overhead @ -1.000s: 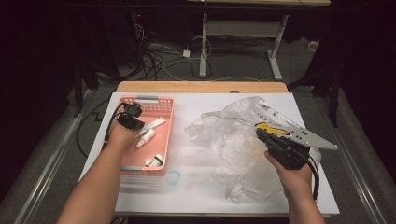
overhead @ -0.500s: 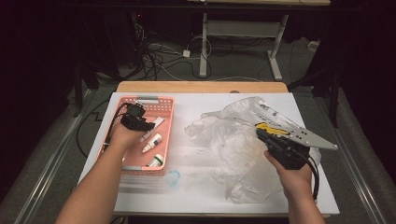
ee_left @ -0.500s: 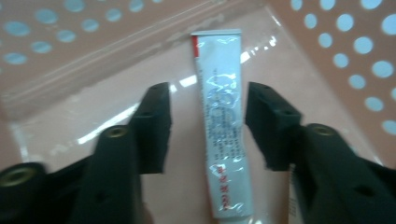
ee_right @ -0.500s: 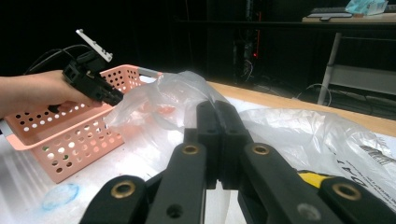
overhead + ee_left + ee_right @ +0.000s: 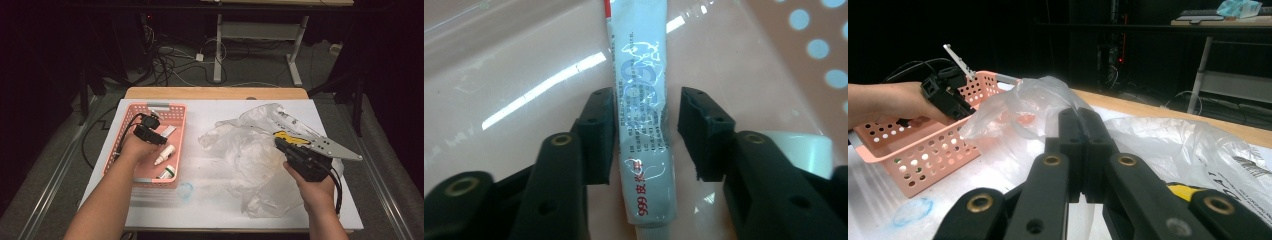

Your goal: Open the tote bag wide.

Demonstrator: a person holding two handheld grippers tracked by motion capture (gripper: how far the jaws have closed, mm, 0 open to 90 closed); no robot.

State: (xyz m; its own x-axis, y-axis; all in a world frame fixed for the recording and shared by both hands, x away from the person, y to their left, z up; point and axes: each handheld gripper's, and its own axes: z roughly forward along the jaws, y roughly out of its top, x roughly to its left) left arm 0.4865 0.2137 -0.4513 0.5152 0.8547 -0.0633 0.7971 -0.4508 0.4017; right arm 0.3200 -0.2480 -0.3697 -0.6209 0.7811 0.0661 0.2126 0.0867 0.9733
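lying flat in the pink basket (image 5: 180,111), the white tube (image 5: 641,110) is sitting between the left gripper (image 5: 646,130)'s jaws, which have just been closing but are not yet pressing it. the right gripper (image 5: 1081,150) is hovering fully closed over the plastic bag (image 5: 250,150), holding nothing.

Basket (image 5: 177,125) at table (image 5: 210,210) left, tube (image 5: 641,125) and bottles (image 5: 164,156) inside; plastic bag (image 5: 250,150) to its right.

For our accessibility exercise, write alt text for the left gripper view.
A white ointment tube with red print lies on the pink basket floor between the left gripper's two black jaws, which have just been closing; a gap still shows at the right jaw. A white cap sits lower right.
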